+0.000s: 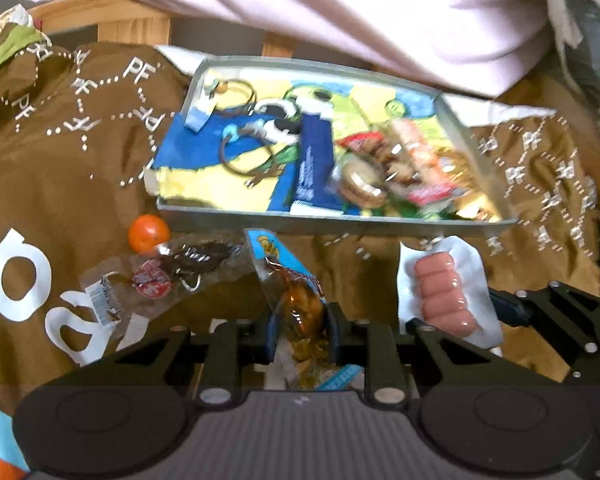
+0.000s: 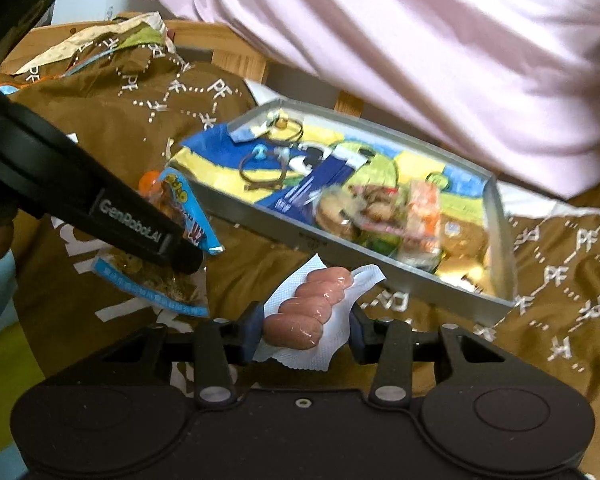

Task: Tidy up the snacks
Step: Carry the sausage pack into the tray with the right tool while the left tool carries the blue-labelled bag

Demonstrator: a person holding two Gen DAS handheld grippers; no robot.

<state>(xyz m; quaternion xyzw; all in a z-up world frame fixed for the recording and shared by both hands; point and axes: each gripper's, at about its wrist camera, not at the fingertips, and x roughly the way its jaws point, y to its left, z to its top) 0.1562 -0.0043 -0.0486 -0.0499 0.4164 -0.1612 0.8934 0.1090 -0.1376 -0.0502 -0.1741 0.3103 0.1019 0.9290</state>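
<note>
Tray [image 1: 220, 216] snacks blurred, sausage pack [image 2: 308, 312] perhaps gripped, fingers [image 2: 252, 330] half-hidden

The right gripper [image 2: 306, 326] has its jaws closed on a pack of pink sausages [image 2: 308, 306] lying on a white paper napkin [image 2: 320, 350]. Just beyond sits a grey tray [image 2: 380, 270] lined with a bright cartoon print, snack packets [image 2: 384, 212] heaped at its right end. To the left, the left gripper [image 2: 180, 250] pinches a blue-edged snack bag [image 2: 184, 208] over brown printed fabric [image 2: 560, 280].
</note>
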